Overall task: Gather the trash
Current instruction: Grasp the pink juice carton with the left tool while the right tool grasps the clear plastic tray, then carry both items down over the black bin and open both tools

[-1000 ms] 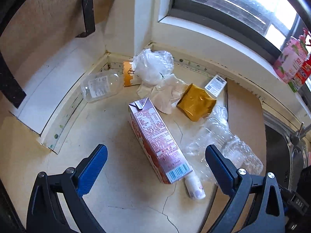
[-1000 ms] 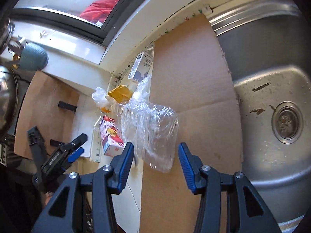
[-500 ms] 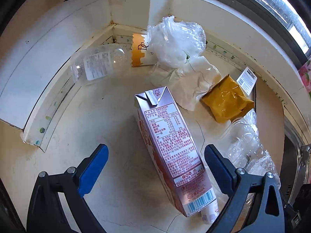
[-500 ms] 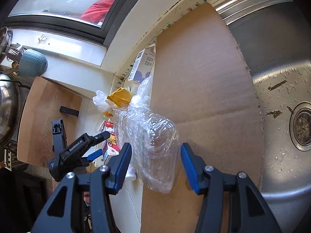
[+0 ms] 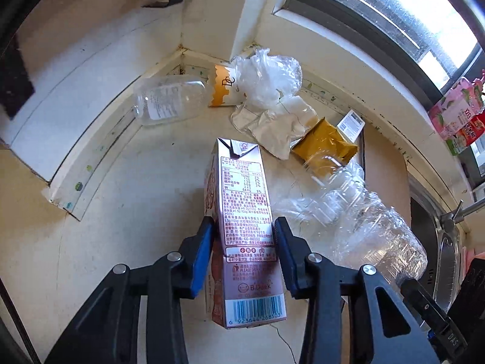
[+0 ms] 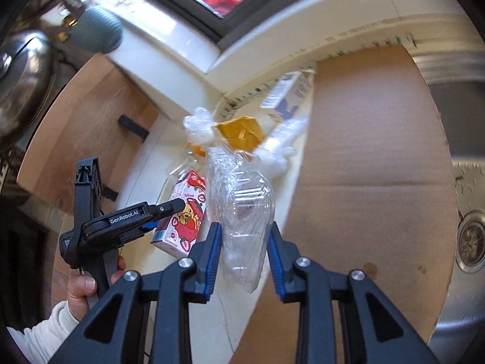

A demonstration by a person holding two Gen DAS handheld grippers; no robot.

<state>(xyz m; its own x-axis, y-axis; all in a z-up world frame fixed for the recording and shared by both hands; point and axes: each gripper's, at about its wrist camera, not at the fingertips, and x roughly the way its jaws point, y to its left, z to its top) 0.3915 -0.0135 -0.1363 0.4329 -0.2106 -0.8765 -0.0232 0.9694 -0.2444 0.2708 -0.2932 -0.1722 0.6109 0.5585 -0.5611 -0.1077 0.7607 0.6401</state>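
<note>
A pink strawberry milk carton (image 5: 242,188) sits between the blue pads of my left gripper (image 5: 242,227). Its jaws are closing and both pads press the carton's sides. In the right wrist view the same carton (image 6: 185,221) hangs tilted in the left gripper (image 6: 178,204), which a hand holds. My right gripper (image 6: 244,230) is closing on a crushed clear plastic bottle (image 6: 241,194), with the pads against its flanks. From the left wrist that bottle (image 5: 363,221) appears raised above the counter, right of the carton.
In the counter's corner lie a clear bottle (image 5: 169,101), a paper cup (image 5: 222,86), a plastic bag (image 5: 266,75), crumpled tissue (image 5: 269,124), a yellow packet (image 5: 326,144) and a small box (image 5: 350,123). A cardboard sheet (image 6: 363,166) lies beside the steel sink (image 6: 466,151).
Both grippers went from wide apart to closed. The left one came down over the carton and gripped it. The right one clamped the crushed bottle and rolled, raising it.
</note>
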